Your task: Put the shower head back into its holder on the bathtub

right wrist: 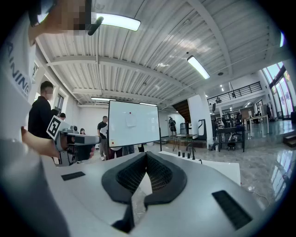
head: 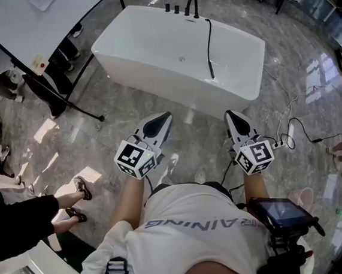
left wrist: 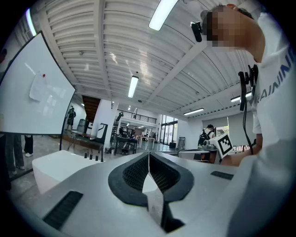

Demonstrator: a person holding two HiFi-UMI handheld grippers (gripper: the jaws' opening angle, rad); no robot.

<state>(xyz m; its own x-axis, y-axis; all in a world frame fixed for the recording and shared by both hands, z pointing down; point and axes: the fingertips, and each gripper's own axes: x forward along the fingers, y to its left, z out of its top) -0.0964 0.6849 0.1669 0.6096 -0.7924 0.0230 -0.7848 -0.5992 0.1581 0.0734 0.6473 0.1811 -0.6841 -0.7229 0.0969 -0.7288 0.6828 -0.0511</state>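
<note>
Hall, polished grey stone floor [head: 157, 113], ribbed ceiling with strip lights.

- Bathtub [head: 151, 51]: white, freestanding, at the far centre. A black faucet [head: 191, 6] and small black fittings stood on its far rim; which of these was the holder could not be told.
- Shower head [head: 211, 70]: black, lying inside the tub towards its right end. Its hose [head: 210, 36] ran back up to the far rim by the faucet.
- Whiteboard [head: 34, 23]: on a black stand at the far left, with bystanders beside it.
- Power strip [head: 283, 143]: on the floor at the right, with cables trailing from it.
- Left gripper [head: 160, 121]: held over the floor on the near side of the tub, well apart from it. Its fingers were pressed together with nothing between them.
- Right gripper [head: 234, 119]: beside the left one on the near side, also well apart from the tub. Its fingers were likewise together and empty.
</note>
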